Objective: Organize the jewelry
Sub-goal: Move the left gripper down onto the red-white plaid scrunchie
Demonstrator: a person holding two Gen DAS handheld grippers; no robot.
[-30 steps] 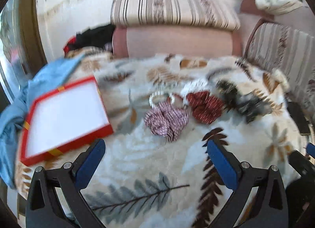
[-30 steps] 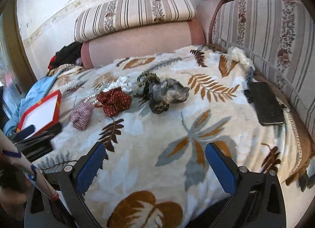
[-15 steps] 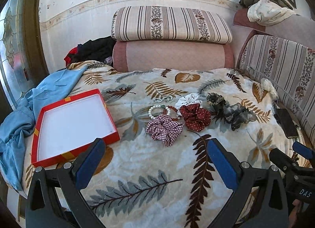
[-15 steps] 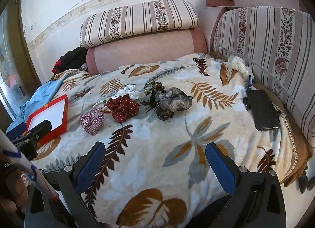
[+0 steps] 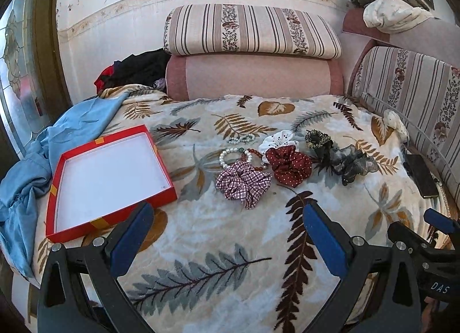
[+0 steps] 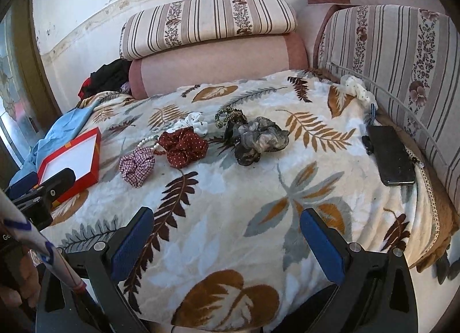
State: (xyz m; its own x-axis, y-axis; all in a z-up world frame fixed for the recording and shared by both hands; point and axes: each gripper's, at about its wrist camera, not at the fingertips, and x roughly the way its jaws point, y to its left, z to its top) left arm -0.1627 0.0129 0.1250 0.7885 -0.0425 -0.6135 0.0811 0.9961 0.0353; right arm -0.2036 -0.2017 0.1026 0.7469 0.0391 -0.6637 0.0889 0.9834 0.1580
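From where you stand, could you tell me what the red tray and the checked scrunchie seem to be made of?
The red tray looks like matte cardboard: thin straight walls, flat white inside, gold tape at the corners. The checked scrunchie looks like soft woven cloth, gathered in ruffled folds with a fine maroon-and-white check.

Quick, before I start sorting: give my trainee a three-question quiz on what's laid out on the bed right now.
1. True or false: the red box already holds jewelry.
2. What lies nearest the box: A) plaid scrunchie B) grey scrunchie C) phone?
3. Fill in: the left gripper and right gripper are both ____.

Key: 1 false; 2 A; 3 open.
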